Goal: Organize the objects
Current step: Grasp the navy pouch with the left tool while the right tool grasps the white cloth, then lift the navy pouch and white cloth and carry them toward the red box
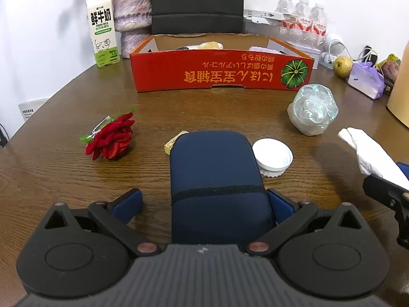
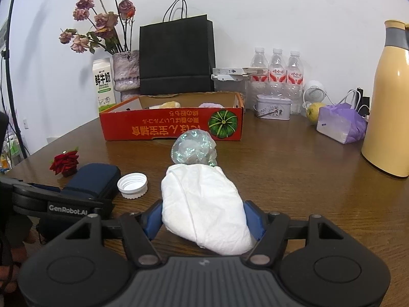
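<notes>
Left gripper [image 1: 204,202] is straddling navy case [image 1: 217,179] lengthwise toward red box [image 1: 222,70], fingers spread unclamped; right gripper [image 2: 203,220] is clamping white wad [image 2: 204,204].

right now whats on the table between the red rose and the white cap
The dark blue case lies between the red rose and the white cap, seen in the right wrist view. The left gripper straddles the case, jaws wide.
</notes>
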Demonstrator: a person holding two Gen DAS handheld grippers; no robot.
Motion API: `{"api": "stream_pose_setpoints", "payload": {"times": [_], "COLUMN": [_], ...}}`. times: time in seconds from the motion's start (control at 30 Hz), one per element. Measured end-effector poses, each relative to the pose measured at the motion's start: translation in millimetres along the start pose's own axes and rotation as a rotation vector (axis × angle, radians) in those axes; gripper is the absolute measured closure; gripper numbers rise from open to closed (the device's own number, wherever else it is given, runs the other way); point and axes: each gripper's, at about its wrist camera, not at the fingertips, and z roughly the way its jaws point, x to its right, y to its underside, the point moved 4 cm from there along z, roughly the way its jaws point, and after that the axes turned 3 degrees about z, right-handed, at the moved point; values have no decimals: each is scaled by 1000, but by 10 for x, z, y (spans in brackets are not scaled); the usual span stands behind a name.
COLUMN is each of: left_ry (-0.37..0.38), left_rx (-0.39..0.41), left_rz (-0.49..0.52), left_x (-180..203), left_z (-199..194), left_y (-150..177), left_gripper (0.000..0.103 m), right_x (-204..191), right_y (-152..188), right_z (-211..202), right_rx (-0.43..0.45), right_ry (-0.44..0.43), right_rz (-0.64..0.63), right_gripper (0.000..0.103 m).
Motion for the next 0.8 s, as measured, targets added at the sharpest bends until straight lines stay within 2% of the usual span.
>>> {"api": "stream_pose_setpoints", "payload": {"times": [0.03, 0.07, 0.1, 0.3, 0.47, 0.57, 0.67, 0.73, 0.77, 0.8], "left_ry": [8, 24, 38, 58, 32, 40, 45, 57, 57, 56], "left_rx": [9, 25, 37, 64, 96, 59, 57, 47, 38, 35], "left_rz": [3, 7, 11, 32, 54, 58, 67, 68, 68, 66], "left_x": [-9, -25, -37, -341, -603, -645, -632, -622, -616, -613], "left_z": [-23, -71, -111, -288, -424, -358, -337, -311, -290, -274], "left_y": [11, 25, 37, 167, 223, 241, 251, 265, 268, 276], "left_gripper": [9, 22, 31, 37, 37, 35, 31, 22, 10, 7], "right_x": [7, 12, 15, 14, -1, -4, -14, -21, -24, -31], "right_y": [0, 0, 0, 2, 1, 1, 4, 2, 1, 3], "right_z": [2, 2, 1, 1, 13, 19, 15, 20, 24, 27], "right_rx": [-1, -1, -1, -4, -11, -13, -8, -9, -11, -14], "right_ry": [1, 2, 3, 8, 12, 18, 25, 29, 31, 33], "right_rz": [3, 5, 7, 10, 3, -1, -4, -7, -9, -12], "right_gripper": [37, 37, 37, 37, 37, 37, 37, 37, 37, 37]}}
